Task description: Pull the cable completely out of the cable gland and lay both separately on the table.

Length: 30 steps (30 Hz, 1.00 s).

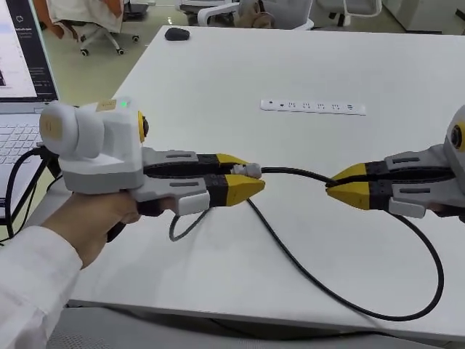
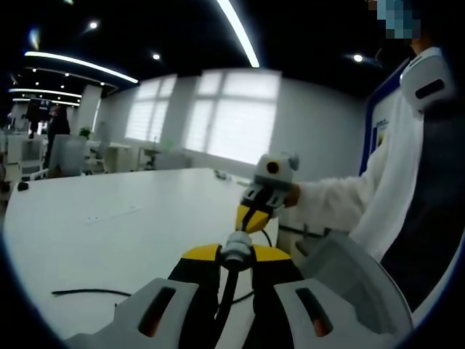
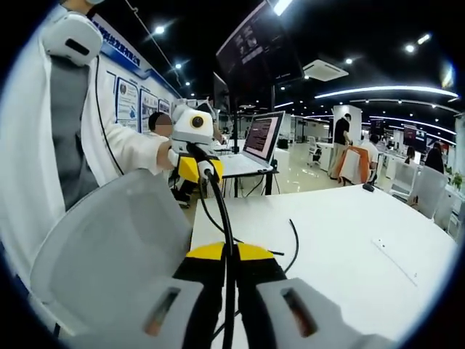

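Observation:
A grey cable gland [image 1: 247, 171] sits between the yellow tips of my left gripper [image 1: 248, 178], which is shut on it. In the left gripper view the gland [image 2: 236, 251] pokes up from the closed tips. A black cable [image 1: 294, 172] runs out of the gland to my right gripper [image 1: 333, 184], which is shut on it about a hand's width away. Past the right gripper the cable [image 1: 407, 309] loops down over the white table [image 1: 218, 94] and back under the left gripper. In the right gripper view the cable [image 3: 225, 225] stretches from the shut tips to the left gripper [image 3: 197, 169].
A white power strip [image 1: 312, 107] lies flat on the table further back. A black mouse [image 1: 176, 33] rests at the far edge. An open laptop [image 1: 18, 109] with dark leads stands at the left. Office chairs stand beyond the table.

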Each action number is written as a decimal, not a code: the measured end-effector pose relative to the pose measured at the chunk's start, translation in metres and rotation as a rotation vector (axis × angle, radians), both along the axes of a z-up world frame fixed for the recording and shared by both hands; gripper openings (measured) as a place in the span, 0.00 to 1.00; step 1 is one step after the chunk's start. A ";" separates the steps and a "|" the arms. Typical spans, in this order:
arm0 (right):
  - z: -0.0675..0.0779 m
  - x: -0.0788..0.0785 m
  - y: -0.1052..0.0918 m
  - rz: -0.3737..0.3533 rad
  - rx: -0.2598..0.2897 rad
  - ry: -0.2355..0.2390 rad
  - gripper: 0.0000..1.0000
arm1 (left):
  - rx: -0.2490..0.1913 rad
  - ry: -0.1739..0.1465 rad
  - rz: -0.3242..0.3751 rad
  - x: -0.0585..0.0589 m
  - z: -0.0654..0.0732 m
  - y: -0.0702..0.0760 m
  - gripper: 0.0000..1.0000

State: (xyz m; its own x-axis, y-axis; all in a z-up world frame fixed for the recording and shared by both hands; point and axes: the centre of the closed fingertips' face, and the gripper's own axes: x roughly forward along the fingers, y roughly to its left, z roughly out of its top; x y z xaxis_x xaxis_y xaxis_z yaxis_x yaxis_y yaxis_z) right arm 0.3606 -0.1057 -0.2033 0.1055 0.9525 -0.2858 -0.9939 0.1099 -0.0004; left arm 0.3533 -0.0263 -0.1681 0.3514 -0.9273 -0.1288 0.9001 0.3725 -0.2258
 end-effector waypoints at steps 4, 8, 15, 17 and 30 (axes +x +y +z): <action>-0.004 0.001 -0.006 -0.015 -0.005 0.008 0.02 | -0.005 0.001 0.005 0.000 0.000 0.001 0.17; -0.009 0.001 -0.012 -0.028 -0.017 0.016 0.03 | -0.002 0.001 0.003 -0.001 0.000 0.001 0.17; -0.012 0.002 -0.015 -0.042 -0.020 0.027 0.03 | -0.006 -0.001 0.003 -0.001 0.001 0.000 0.17; -0.011 0.002 -0.015 -0.045 -0.022 0.027 0.03 | -0.006 0.000 0.004 0.000 0.001 0.000 0.17; 0.021 0.001 -0.003 -0.021 0.046 0.003 0.13 | -0.004 0.011 0.010 0.003 -0.001 -0.001 0.17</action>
State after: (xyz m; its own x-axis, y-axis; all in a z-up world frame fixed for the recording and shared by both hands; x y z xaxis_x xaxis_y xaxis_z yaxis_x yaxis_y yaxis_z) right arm 0.3614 -0.1085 -0.1819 0.1252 0.9620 -0.2425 -0.9914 0.1309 0.0077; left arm 0.3561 -0.0272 -0.1690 0.3592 -0.9243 -0.1288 0.8938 0.3804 -0.2376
